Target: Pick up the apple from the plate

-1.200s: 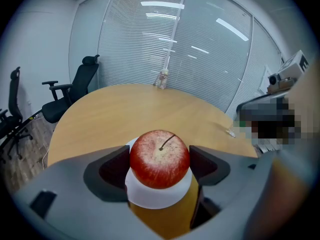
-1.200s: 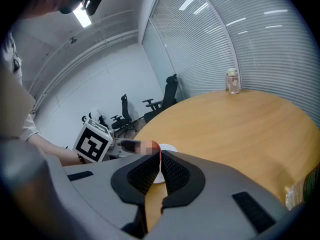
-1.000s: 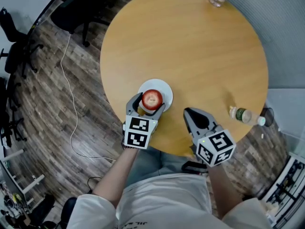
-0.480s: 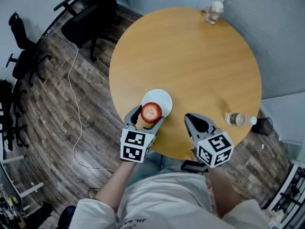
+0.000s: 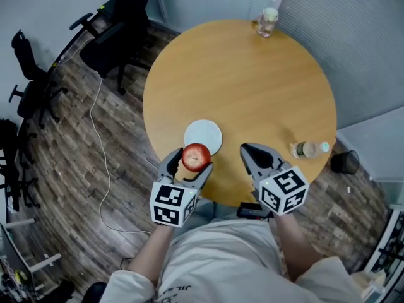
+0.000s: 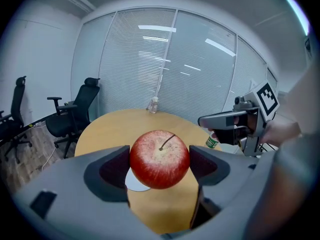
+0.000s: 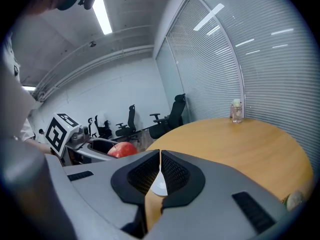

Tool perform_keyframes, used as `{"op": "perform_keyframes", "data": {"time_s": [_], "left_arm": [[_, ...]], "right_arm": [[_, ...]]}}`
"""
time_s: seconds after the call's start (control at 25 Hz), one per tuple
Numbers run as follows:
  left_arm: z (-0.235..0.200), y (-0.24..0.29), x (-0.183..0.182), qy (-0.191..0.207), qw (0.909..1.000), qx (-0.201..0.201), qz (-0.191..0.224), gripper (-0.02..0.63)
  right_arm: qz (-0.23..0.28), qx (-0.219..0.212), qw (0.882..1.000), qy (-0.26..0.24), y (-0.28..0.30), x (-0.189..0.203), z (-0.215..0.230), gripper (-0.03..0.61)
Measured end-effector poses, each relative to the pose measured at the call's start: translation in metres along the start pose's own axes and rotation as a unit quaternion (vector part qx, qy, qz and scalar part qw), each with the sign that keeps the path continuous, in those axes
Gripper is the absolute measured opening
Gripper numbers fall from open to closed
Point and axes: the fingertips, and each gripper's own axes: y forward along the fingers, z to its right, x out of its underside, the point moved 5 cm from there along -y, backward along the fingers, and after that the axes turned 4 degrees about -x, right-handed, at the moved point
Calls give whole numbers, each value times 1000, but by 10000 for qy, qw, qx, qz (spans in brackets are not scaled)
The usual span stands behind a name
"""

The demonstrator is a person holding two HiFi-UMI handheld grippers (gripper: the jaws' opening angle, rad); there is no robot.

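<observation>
— Where's the apple?
— My left claw (image 5: pixel 190 162) pinches the round red apple (image 5: pixel 196 157) above the round wooden worktop's (image 5: pixel 252 81) near edge, beside the white round plate (image 5: pixel 203 136). My right claw (image 5: pixel 245 148) is pressed together, empty.

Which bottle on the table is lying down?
The green-labelled bottle at the right edge of the table lies on its side; the other bottle, at the far edge, stands upright.

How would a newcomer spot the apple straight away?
Find the round wooden table. At its near edge, by the empty white plate, the left gripper holds the apple between its jaws. It is the only red, round thing there.
</observation>
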Motion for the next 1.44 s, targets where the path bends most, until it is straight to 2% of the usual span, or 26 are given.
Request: {"op": "perform_keyframes", "data": {"time_s": [0.44,1.44], "left_arm": [[11,-23,-6,-23,9998,118,156,373],[8,-22,-16,40,9997,161,172,373]], "right_arm": [[180,-35,9996,-192,-8,-21,-15,31],[111,-96,9997,-204,-4,-22,-14,31]]}}
